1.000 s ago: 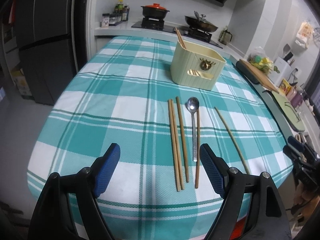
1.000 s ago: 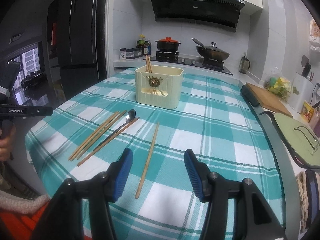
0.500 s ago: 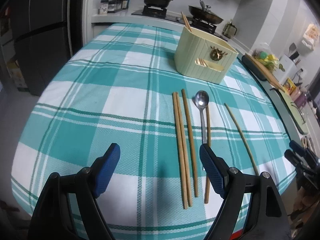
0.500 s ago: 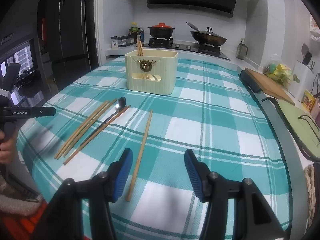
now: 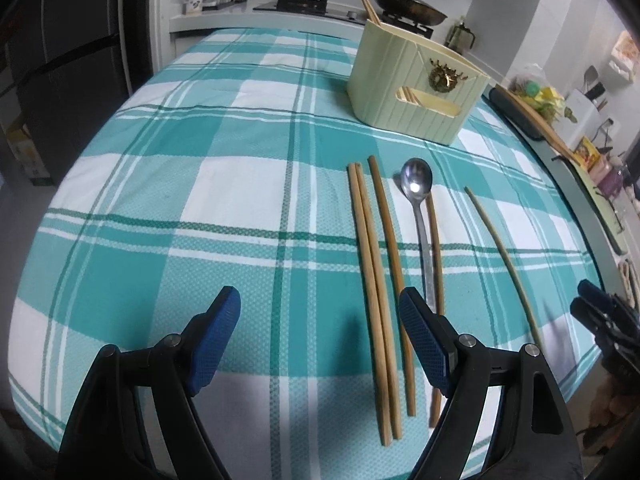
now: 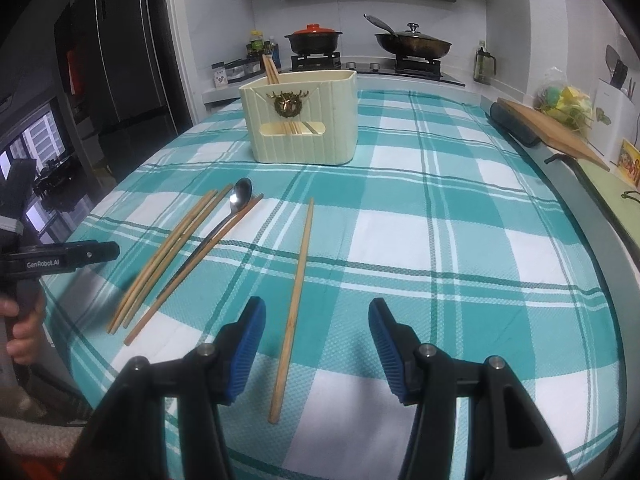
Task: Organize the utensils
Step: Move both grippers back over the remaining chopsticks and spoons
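Kitchen table (image 5: 224, 184) in teal plaid: left gripper (image 5: 320, 344) hovers wide apart, empty, by the near edge over three chopsticks (image 5: 376, 280); right gripper (image 6: 316, 344) apart too, straddling one chopstick (image 6: 294, 304). Spoon (image 5: 418, 200) mid-table, holder (image 6: 300, 120) toward the far edge.

Spoon (image 5: 416, 188) among chopsticks (image 5: 372, 280) before holder (image 5: 416, 88)
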### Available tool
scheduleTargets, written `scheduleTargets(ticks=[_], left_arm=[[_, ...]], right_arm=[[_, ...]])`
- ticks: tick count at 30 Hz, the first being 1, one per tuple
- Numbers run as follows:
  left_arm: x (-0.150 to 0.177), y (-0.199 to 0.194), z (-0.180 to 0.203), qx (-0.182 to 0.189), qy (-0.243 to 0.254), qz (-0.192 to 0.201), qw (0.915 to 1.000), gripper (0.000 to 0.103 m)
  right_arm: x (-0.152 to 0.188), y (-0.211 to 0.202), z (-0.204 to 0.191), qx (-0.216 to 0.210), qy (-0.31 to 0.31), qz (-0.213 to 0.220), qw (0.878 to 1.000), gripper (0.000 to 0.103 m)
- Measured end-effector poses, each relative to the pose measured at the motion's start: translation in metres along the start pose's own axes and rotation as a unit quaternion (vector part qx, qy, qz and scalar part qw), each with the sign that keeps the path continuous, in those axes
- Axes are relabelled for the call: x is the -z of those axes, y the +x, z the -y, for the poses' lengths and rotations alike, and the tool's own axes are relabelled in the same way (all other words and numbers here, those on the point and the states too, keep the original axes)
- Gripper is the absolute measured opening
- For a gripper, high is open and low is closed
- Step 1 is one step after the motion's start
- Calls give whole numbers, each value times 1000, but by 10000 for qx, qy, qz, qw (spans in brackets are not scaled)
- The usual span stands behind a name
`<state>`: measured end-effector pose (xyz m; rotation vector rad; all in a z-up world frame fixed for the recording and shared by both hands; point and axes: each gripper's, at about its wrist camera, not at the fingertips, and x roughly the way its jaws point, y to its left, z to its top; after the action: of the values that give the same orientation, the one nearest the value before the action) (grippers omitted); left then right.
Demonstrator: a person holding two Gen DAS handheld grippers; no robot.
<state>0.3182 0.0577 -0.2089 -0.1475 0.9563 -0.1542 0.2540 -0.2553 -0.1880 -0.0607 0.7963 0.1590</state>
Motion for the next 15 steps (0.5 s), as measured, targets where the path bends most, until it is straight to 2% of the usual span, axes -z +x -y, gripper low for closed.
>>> scheduleTargets(ticks=[7,15], left_arm=[[-13,31,4,-220,186,-189,9994,83],[-14,39,9,-289,242,-239,9990,83]], right_arm=[[9,-2,-5,-16,-38,-59,10000,55],[12,0,3,-43,70,-113,9999,55]])
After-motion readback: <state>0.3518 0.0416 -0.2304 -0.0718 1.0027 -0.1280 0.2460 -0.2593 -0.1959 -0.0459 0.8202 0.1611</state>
